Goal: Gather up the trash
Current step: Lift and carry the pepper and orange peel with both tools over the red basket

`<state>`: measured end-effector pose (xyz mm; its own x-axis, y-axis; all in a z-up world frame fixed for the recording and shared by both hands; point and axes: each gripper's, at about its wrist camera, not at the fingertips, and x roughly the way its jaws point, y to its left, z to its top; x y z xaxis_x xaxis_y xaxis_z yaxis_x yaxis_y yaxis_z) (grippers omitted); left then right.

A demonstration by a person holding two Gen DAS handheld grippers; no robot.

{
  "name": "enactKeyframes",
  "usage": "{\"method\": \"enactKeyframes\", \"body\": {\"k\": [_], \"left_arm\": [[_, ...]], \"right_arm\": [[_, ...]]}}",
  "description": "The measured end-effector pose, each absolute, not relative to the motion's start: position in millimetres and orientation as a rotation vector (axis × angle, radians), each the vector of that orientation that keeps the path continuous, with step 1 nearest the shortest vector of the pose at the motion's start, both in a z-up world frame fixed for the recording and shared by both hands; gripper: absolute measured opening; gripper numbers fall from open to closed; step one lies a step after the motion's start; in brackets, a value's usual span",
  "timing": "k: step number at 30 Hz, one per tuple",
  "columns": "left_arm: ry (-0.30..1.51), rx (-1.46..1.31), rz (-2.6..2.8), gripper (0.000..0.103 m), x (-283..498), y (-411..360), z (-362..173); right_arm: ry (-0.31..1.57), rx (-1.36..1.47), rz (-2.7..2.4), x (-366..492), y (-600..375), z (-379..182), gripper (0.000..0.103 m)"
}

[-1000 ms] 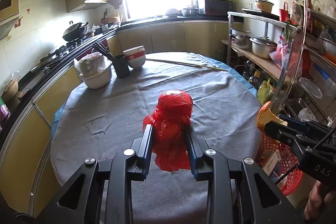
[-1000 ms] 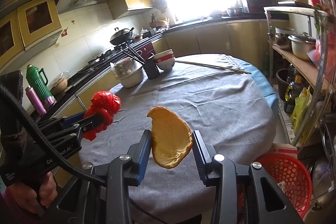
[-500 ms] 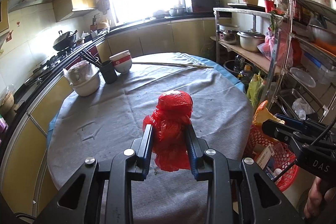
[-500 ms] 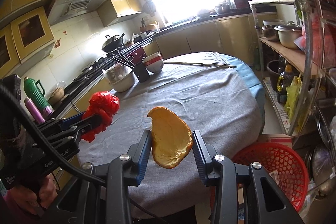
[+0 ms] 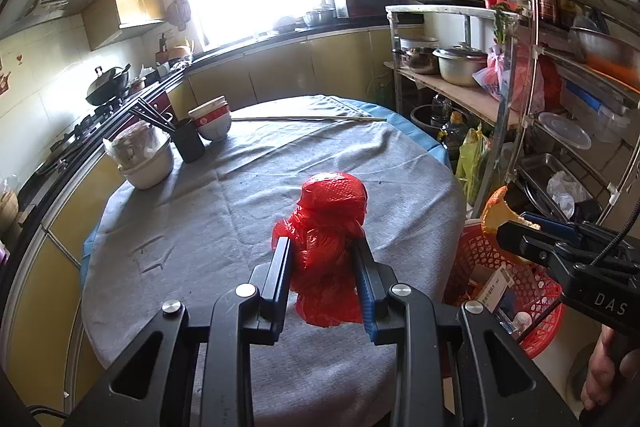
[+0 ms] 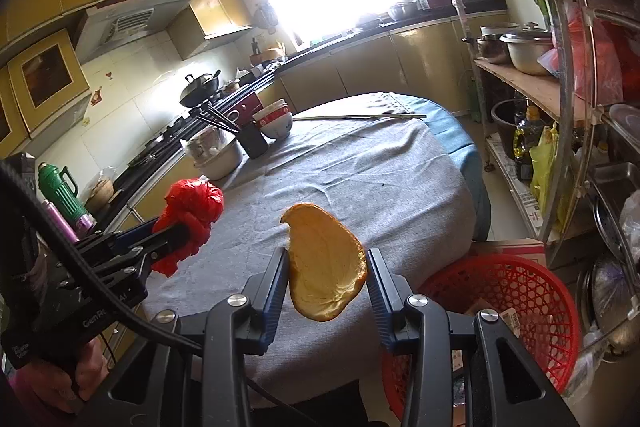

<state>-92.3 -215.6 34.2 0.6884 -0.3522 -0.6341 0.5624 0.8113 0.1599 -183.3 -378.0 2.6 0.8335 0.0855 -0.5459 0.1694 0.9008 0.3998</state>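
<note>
My left gripper [image 5: 324, 247] is shut on a crumpled red plastic bag [image 5: 330, 223], held above the grey-clothed round table [image 5: 200, 211]; the same red plastic bag [image 6: 192, 215] shows at the left of the right wrist view. Between the blue pads of my right gripper [image 6: 327, 257] sits a curved orange fruit peel [image 6: 324, 263], gripped at its sides. That fruit peel [image 5: 494, 213] appears at the right of the left wrist view, over a red mesh basket [image 5: 516, 291]. The red mesh basket [image 6: 516, 291] stands on the floor beside the table, with some scraps inside.
At the table's far left stand a white pot [image 5: 146, 163], a black cup of chopsticks [image 5: 188, 143] and stacked bowls [image 5: 212, 121]. A long thin stick [image 5: 308, 119] lies along the far edge. A metal shelf rack [image 5: 560, 107] with pots stands on the right.
Both grippers have drifted to the right with their loads still held. The red basket has come further into both views.
</note>
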Motion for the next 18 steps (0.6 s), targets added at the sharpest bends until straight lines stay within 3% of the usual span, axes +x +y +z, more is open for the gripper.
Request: {"method": "enactKeyframes", "body": {"k": [18], "left_arm": [[0.672, 0.356, -0.741, 0.032, -116.4, -258.6, 11.4]], "right_arm": [[0.607, 0.489, -0.170, -216.6, -420.3, -15.4, 0.042]]}}
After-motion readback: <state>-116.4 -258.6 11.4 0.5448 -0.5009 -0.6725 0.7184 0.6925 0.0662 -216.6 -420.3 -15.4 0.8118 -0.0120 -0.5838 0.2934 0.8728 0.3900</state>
